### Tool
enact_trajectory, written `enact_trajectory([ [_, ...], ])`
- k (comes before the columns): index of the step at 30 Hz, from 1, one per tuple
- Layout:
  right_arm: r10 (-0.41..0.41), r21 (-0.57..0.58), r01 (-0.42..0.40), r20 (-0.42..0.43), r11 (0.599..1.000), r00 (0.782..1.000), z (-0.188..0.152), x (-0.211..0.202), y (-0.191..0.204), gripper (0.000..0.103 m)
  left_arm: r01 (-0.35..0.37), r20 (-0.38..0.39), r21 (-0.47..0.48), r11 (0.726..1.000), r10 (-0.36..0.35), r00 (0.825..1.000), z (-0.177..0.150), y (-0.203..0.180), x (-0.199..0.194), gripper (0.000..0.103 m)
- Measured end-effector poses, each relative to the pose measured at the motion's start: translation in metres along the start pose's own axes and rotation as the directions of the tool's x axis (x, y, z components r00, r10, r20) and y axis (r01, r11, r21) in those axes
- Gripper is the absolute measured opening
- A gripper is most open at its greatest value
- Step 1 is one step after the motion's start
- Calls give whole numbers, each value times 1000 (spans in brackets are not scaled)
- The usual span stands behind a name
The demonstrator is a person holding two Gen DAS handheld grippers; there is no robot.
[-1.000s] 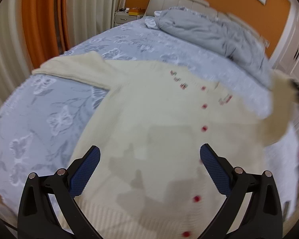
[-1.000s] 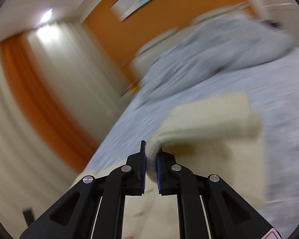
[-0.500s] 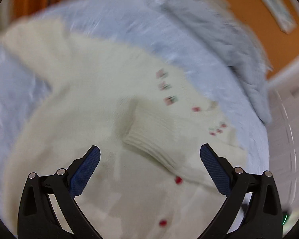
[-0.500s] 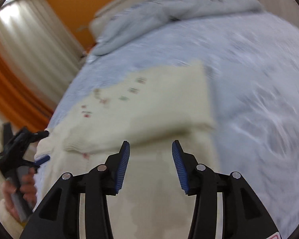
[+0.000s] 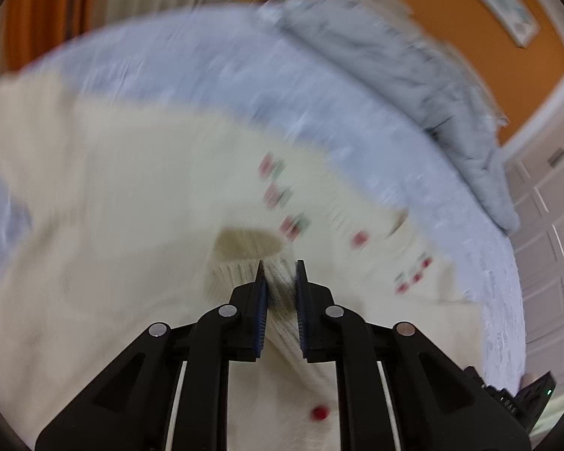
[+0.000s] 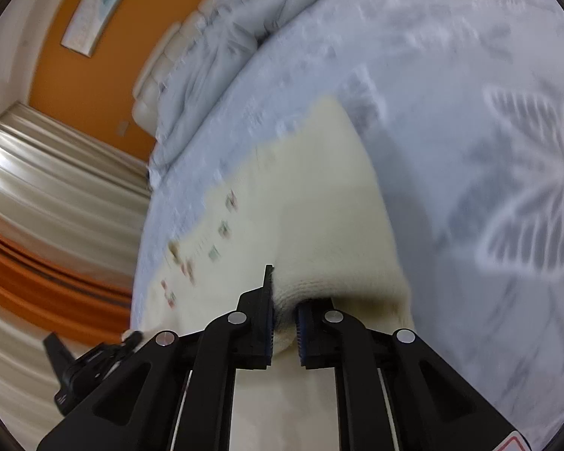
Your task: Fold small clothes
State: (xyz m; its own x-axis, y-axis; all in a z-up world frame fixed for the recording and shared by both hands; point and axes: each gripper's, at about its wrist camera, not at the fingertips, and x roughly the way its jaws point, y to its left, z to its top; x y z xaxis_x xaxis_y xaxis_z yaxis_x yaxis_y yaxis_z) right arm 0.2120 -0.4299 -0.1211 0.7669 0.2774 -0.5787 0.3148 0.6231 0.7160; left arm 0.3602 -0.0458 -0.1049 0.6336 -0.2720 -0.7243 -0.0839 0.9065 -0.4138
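The cream cardigan point(image 5: 131, 225) lies buttoned-side up on the bed point(image 6: 470, 150), one sleeve point(image 6: 331, 206) already laid across its front. The left gripper point(image 5: 280, 293) and right gripper point(image 6: 284, 308) have just closed, each pinching knit, so most folding remains

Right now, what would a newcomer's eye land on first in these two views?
The cream knit cardigan with red buttons, spread over the pale blue butterfly-print bedspread, fills both views. Each gripper has just closed its jaws on it: the left gripper on the ribbed cuff of the folded-in sleeve, the right gripper on a folded edge. Behind, a rumpled grey duvet lies against an orange wall.
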Motion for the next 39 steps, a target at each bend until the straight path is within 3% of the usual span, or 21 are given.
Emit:
enact_trajectory([
  [3,96,-190,-72,120,979,988,-6,-37,40,9,32,136,76,997,-42,990,20,-12,-31,12],
  [4,86,-240,-53,129,969,988,-11,-38,45,9,9,158,88,996,-23,987,23,-9,-33,12],
  [6,-62,-273,68,28,960,998,-22,-9,33,9,-45,108,80,996,36,994,20,7,-13,13],
  [8,-225,-269,198,-75,942,971,-32,20,13,9,-123,-18,77,989,125,992,4,29,24,13],
  [9,-202,-272,183,-44,945,978,-36,11,12,12,-153,-49,93,984,158,986,-4,37,36,14],
  [11,-243,-273,229,-15,934,970,-38,-9,22,23,-161,29,149,976,158,987,-19,44,31,23],
  [14,-241,-343,283,160,896,957,-38,-54,52,23,-125,47,123,985,120,992,-25,54,28,24],
  [15,-228,-362,280,180,889,957,-35,-56,59,23,-116,51,113,987,111,993,-27,55,30,25],
  [19,-219,-432,239,96,870,971,0,-5,84,18,-107,76,103,989,99,992,-30,57,30,26],
  [22,-333,-462,320,55,827,941,30,62,74,18,-103,79,104,989,95,992,-31,60,30,26],
  [24,-455,-431,436,65,790,888,49,90,46,7,-106,83,110,988,97,992,-34,62,31,26],
  [25,-445,-391,429,54,814,894,58,93,33,4,-110,86,116,987,101,991,-35,62,31,27],
  [26,-402,-296,407,79,864,912,68,84,21,1,-117,88,121,986,107,990,-38,62,30,27],
  [27,-415,-233,422,80,876,906,72,80,17,0,-130,92,131,983,119,989,-39,61,31,27],
  [30,-309,-205,325,108,923,945,66,57,29,4,-148,99,143,979,134,986,-40,58,31,27],
  [32,-310,-242,333,127,911,942,54,50,27,5,-147,98,143,979,134,986,-40,58,32,27],
  [34,-407,-282,415,88,865,909,42,63,7,0,-148,99,143,979,135,986,-40,57,32,27],
  [35,-376,-288,392,114,874,920,38,56,1,0,-148,98,143,979,135,986,-40,58,32,27],
  [36,-385,-258,401,110,879,916,39,51,5,0,-149,99,144,978,135,986,-40,58,32,27],
  [37,-381,-232,397,111,888,918,40,42,10,11,-149,98,143,978,136,986,-40,58,32,27],
  [39,-299,-248,326,141,912,944,31,17,26,12,-149,99,144,978,136,986,-40,58,32,27],
])
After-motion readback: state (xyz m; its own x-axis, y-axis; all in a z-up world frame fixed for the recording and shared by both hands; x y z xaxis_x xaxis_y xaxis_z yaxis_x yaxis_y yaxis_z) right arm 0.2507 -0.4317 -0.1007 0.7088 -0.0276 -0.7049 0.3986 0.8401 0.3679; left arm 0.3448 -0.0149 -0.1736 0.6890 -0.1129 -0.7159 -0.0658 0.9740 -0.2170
